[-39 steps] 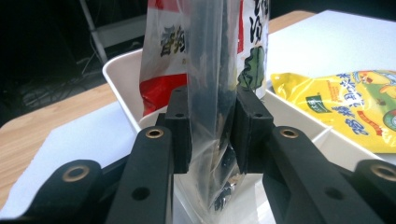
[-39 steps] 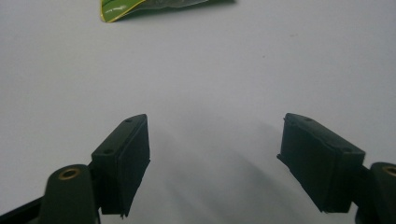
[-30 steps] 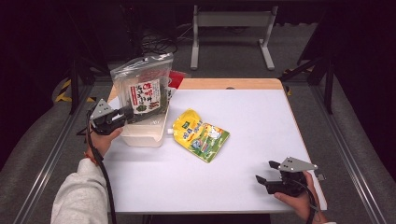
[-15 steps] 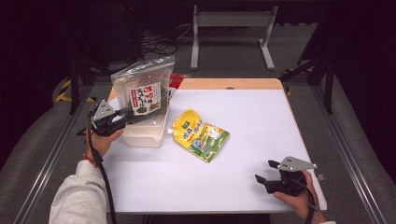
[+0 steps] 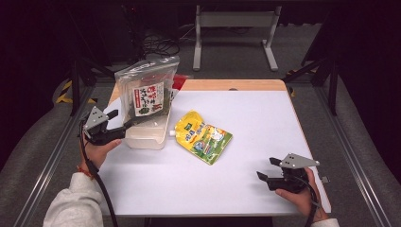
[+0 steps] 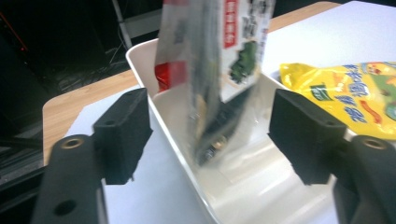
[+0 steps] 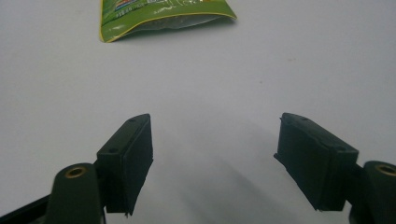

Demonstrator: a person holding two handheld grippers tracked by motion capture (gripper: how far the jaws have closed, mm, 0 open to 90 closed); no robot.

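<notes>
— Inside the white tub, what stands there?

— A clear bag of dark seaweed with a red and white label, upright and leaning a little, its lower end down in the tub. In the left gripper view the bag rises between the two black jaws, with the tub's rim just behind the near jaw.

— Does the left gripper have hold of it?

— No. Its jaws stand wide apart, one outside the tub's near wall and one over the tub's inside, and neither touches the bag. The hand holds it just beside the tub's left end.

— What else lies near the tub?

— A yellow and green spouted pouch lies flat on the white table, just to the right of the tub, its spout towards it. Something red peeks out behind the tub; I cannot tell what it is.

— And the right gripper?

— Well apart from the tub, near the table's front right corner. Its jaws gape wide with nothing between them, over bare table, the pouch's green end farther ahead.
</notes>
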